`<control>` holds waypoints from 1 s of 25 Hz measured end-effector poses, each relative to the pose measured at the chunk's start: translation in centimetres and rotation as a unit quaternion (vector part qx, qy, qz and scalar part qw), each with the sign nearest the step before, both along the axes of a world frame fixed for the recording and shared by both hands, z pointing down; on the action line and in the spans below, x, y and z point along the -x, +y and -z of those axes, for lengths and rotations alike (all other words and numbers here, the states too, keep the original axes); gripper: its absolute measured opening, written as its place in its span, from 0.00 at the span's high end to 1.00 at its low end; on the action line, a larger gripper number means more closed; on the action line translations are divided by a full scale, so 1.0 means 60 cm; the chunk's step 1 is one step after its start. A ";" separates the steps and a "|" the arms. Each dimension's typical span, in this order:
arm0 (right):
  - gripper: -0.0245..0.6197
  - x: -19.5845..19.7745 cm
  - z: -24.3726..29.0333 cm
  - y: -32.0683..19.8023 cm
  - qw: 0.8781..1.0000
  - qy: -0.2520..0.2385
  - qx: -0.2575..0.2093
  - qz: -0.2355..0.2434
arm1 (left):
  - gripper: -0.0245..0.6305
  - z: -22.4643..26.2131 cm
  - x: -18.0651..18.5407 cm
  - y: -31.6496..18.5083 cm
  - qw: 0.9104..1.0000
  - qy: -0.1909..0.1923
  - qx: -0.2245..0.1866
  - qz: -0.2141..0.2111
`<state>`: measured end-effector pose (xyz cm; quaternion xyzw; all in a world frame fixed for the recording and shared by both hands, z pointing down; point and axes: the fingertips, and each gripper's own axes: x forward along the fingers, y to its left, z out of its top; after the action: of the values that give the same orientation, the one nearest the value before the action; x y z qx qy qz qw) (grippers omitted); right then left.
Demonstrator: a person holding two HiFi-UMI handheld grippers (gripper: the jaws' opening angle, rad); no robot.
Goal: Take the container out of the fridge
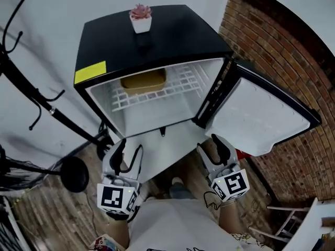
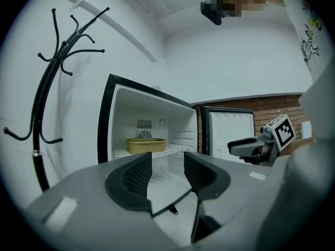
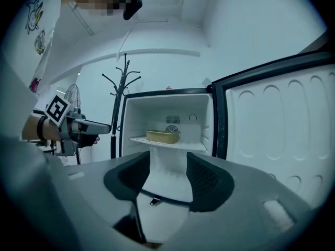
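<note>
The head view looks steeply down onto the open fridge (image 1: 183,35) from above. Each gripper view looks level along its own jaws into it from nearby. All three share the yellow container (image 1: 144,81).

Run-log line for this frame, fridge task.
phase: pre-reach | black mini fridge: door open | yellow rectangular container: on white wire shelf, untouched | left gripper: open, empty | right gripper: open, empty

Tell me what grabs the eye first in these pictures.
A black mini fridge stands with its door swung wide to the right, a yellow container alone on its wire shelf. A small potted plant sits on top, and the left gripper and right gripper hover before it, open and empty.
</note>
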<state>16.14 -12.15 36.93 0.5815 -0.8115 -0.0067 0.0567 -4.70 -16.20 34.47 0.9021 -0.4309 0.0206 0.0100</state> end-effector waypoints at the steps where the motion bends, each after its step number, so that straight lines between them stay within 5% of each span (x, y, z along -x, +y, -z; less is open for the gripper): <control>1: 0.63 -0.003 0.005 -0.012 1.000 0.002 -0.003 0.014 | 0.67 0.003 -0.002 -0.003 1.000 0.001 -0.002 0.014; 14: 0.61 0.031 0.025 -0.104 0.982 0.014 -0.025 0.188 | 0.67 0.005 0.007 0.013 0.987 -0.001 -0.001 0.163; 25: 0.61 0.059 0.028 -0.130 0.978 0.017 -0.024 0.206 | 0.67 0.004 0.030 0.010 0.984 -0.007 0.002 0.179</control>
<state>12.60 -19.98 35.23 0.4032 -0.9122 -0.0475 0.0545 -6.50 -15.59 34.21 0.8099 -0.5859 0.0251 0.0120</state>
